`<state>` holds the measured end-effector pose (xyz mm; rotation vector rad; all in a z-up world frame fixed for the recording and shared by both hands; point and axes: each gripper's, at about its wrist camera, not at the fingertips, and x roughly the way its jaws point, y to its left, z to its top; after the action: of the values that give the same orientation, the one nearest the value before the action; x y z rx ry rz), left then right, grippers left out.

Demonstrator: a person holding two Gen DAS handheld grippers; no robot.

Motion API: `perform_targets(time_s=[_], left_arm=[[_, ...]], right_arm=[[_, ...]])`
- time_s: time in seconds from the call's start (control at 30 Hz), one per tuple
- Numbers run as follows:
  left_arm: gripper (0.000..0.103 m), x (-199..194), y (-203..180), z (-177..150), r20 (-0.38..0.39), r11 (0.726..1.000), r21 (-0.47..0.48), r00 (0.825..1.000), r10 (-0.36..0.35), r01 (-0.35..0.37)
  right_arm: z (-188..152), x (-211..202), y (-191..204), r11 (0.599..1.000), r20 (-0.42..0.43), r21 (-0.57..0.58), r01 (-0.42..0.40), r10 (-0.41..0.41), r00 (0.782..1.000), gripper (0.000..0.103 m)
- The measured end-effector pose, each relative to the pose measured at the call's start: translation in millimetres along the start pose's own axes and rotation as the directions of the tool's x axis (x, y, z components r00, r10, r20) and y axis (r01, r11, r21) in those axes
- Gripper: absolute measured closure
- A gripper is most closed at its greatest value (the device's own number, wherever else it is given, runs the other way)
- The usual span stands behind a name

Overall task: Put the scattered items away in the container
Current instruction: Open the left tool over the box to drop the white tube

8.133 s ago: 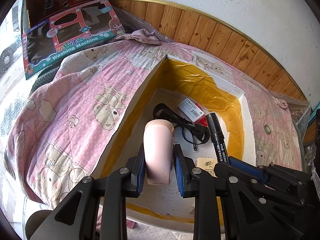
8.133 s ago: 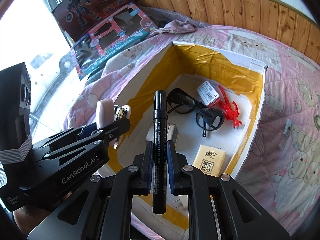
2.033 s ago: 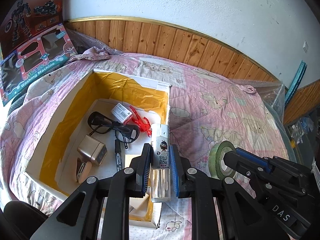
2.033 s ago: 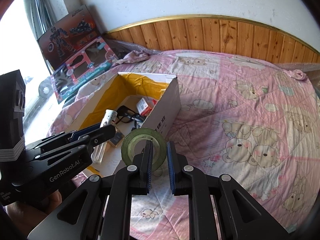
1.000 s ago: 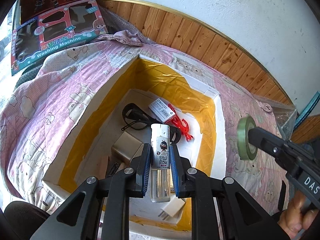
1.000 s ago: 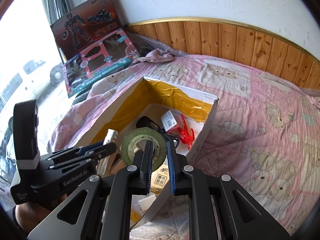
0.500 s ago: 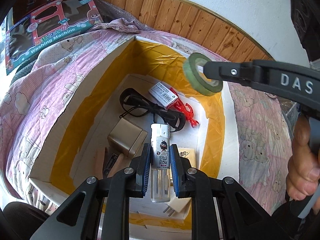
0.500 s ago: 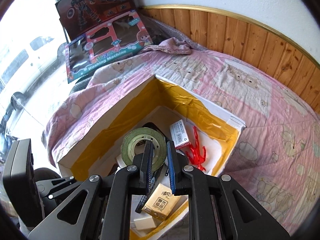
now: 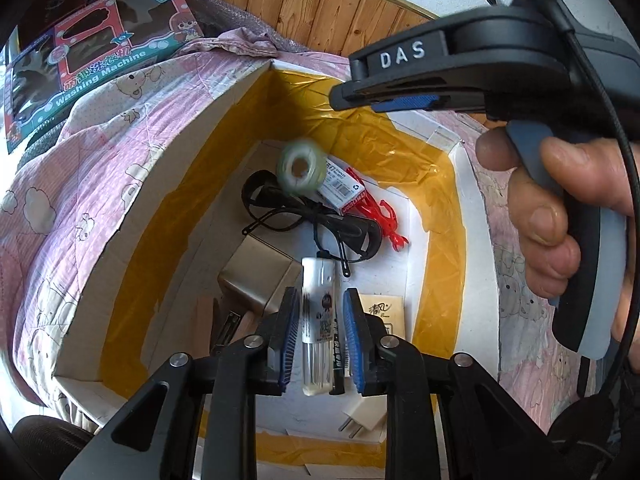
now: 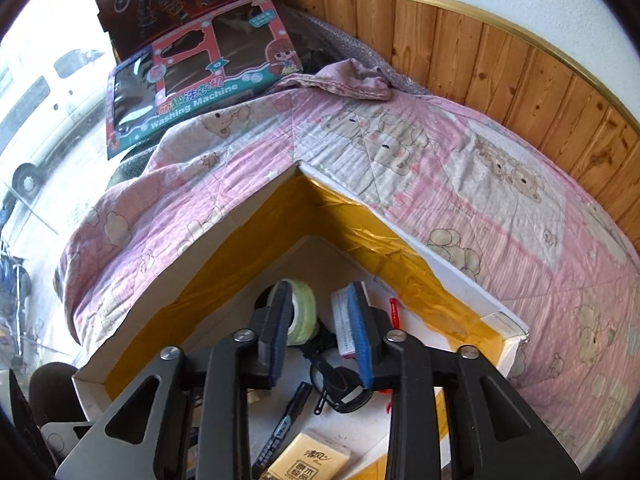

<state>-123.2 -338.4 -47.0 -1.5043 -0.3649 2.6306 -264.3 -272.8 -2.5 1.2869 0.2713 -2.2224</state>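
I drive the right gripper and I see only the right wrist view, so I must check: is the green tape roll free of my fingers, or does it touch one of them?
Observer: It is free. In the left wrist view the green tape roll is blurred and apart from the right gripper, above the black glasses inside the box.
Operator: Where is the other gripper?
Observer: The left gripper is over the box too, with a white tube between its fingers. A gap shows beside the tube, so the jaws look open.
Operator: What lies below it?
Observer: A white plug lies on the box floor, by the near wall.
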Motion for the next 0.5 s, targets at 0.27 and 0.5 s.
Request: perform_targets(time_s=[0.27, 0.5], left_arm=[[0.052, -13, 1, -6, 0.02, 1.0, -0.007, 1.0, 0.015, -0.015], [0.052, -40, -16, -26, 0.056, 0.997, 0.04, 0.997, 0.056, -0.058]], right_arm=[[-44, -51, -10, 0.999, 0.058, 0.025, 0.026, -0.027, 0.998, 0.065], [-105, -95, 2, 0.999, 0.062, 0.031, 0.031, -0.033, 0.998, 0.065]])
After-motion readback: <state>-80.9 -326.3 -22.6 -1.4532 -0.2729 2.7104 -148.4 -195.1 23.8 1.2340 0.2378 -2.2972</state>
